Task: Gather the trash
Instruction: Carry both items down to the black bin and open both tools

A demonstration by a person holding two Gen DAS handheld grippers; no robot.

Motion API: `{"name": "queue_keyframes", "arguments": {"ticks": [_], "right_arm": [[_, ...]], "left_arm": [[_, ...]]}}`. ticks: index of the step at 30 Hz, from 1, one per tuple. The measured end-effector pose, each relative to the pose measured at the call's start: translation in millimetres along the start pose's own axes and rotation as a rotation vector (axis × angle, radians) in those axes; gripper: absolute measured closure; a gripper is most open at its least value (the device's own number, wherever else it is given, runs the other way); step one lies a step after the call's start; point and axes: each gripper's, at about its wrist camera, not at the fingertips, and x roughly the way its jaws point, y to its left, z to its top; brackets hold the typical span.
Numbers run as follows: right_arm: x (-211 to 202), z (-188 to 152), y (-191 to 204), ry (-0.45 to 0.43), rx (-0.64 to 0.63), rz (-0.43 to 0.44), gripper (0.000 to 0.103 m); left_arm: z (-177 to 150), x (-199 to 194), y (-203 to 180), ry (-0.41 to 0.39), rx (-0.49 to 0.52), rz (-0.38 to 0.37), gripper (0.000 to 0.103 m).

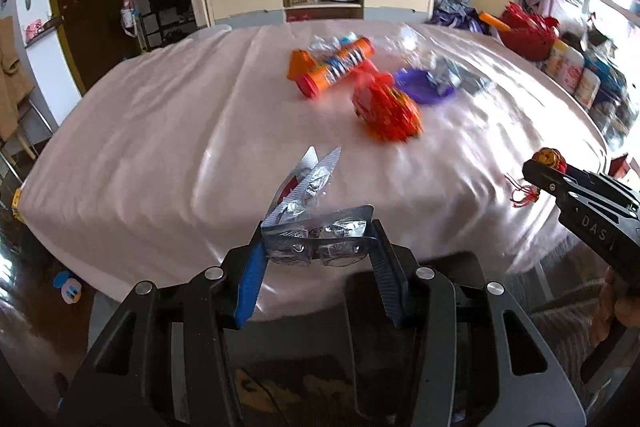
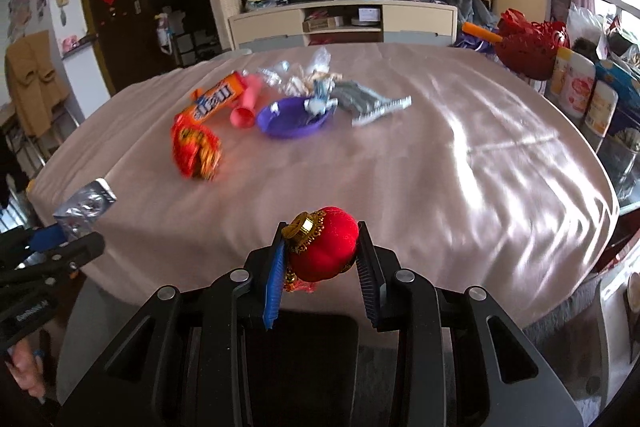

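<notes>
My left gripper [image 1: 318, 245] is shut on a bunch of silver blister packs [image 1: 316, 223] held above the near edge of the table; the packs also show at the left of the right wrist view [image 2: 86, 207]. My right gripper [image 2: 322, 247] is shut on a small red lantern ornament [image 2: 326, 247] with a gold cap; it also shows at the right of the left wrist view [image 1: 550, 159]. Further on lie an orange candy tube [image 2: 218, 99], a red-orange snack bag [image 2: 196, 147], a pink cup [image 2: 248, 107], a purple dish [image 2: 292, 121] and silver wrappers [image 2: 360, 99].
The table wears a pink satin cloth [image 2: 440, 167]. A red basket [image 2: 528, 47] and several canisters [image 2: 576, 87] stand at the right edge. A TV stand [image 2: 344, 21] and a dark door [image 2: 116, 3] are behind. A Donald Duck toy [image 1: 70, 287] lies on the floor.
</notes>
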Motion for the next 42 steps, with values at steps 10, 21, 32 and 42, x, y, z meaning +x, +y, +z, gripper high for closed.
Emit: {"name": "queue_keyframes", "arguments": {"ticks": [10,21,32,42], "right_arm": [[5,-49,2,0.122,0.007,0.069,0.069],[15,-65,8,0.192,0.003,0.093,0.066],[17,-61,-6,0.185,0.046,0.066,0.034],[-1,-37,-20,0.110,0.064,0.009,0.033]], "left_arm": [[-41,8,-33,0.099,0.033,-0.081,0.056],[-61,22,-51,0.184,0.064,-0.109,0.055],[-62,29,-42,0.208,0.043,-0.115,0.028],[-42,18,-16,0.147,-0.008,-0.085,0.024]]}}
